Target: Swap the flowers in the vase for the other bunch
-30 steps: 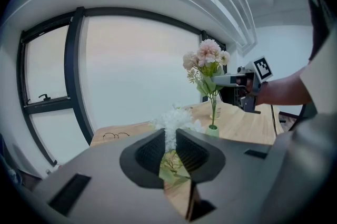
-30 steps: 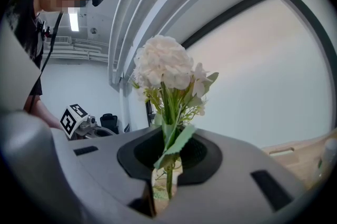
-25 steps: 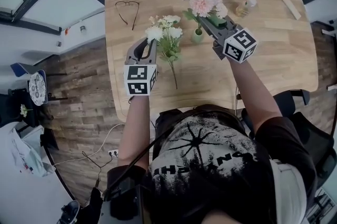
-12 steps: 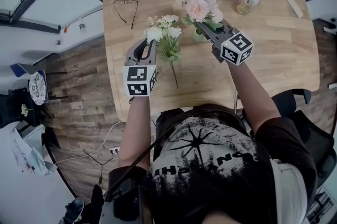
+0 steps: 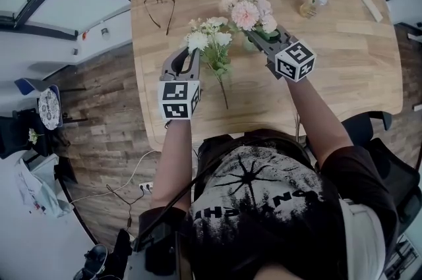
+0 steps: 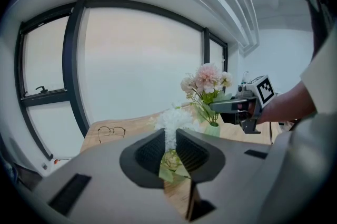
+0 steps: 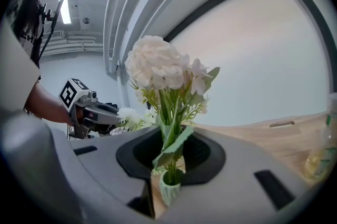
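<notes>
The pink bunch (image 5: 247,8) stands with its stems in the small green vase (image 5: 248,45) on the wooden table (image 5: 343,68). My right gripper (image 5: 257,35) grips those stems just above the vase rim (image 7: 171,182), and its jaws are opening with the stems and a leaf still between the pads. To the vase's left, my left gripper (image 5: 191,56) is shut on the white bunch (image 5: 210,41), whose stem trails toward the near edge of the table. In the left gripper view the white flower heads (image 6: 171,120) rise between the jaws.
A pair of glasses (image 5: 160,8) lies at the table's far left. A small bottle (image 5: 310,6) and a wooden block (image 5: 369,6) sit at the far right. The person's arms cross the near edge of the table.
My right gripper has come down with the pink bunch, bringing its stems lower into the vase. The left gripper and white bunch have stayed put.
</notes>
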{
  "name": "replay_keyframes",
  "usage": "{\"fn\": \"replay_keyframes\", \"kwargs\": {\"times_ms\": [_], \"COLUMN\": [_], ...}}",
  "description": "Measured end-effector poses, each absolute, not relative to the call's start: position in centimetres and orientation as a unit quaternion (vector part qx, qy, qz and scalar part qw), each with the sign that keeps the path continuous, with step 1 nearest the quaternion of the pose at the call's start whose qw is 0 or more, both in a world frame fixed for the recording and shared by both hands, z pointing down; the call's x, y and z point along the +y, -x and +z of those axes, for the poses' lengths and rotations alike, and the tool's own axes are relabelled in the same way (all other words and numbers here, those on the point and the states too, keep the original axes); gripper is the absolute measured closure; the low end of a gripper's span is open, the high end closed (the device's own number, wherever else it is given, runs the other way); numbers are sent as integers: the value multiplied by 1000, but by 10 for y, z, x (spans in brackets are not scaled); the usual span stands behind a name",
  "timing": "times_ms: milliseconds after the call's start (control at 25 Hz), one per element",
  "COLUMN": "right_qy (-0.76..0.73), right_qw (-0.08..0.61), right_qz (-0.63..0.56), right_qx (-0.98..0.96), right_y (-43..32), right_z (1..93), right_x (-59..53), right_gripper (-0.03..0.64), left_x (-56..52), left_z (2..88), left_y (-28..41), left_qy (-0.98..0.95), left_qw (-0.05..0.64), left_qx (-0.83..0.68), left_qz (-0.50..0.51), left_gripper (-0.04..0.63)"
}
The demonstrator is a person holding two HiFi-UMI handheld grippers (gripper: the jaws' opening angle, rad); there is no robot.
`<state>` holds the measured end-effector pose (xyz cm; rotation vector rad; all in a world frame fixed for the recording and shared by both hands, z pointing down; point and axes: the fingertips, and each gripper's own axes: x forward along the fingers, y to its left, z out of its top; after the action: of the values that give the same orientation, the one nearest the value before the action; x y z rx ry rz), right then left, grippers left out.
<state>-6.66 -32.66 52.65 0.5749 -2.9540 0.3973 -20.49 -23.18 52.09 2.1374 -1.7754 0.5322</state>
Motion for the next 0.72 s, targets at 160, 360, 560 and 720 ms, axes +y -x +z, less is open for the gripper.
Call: {"fn": "replay_keyframes", "kwargs": {"times_ms": [160, 360, 560, 720], "right_qy": [-194, -209, -217, -221], "right_qw": [52, 55, 64, 63], "right_qz": [133, 144, 152, 161], "right_qx": [-971, -966, -962, -960], "right_y": [70, 66, 63, 60], "right_z": [527, 530, 535, 538], "right_x": [-329, -333, -334, -332], "right_gripper": [536, 465, 408, 387], "left_x": [-231, -230, -229, -229], "left_z": [521, 520, 519, 517], "left_y": [206, 205, 203, 204], "left_qy": [-746, -747, -747, -747], "left_qw": [158, 158, 157, 155], "left_qx": [-620, -620, -620, -620], "left_qz": [185, 183, 182, 182], "left_gripper": [523, 523, 523, 523]}}
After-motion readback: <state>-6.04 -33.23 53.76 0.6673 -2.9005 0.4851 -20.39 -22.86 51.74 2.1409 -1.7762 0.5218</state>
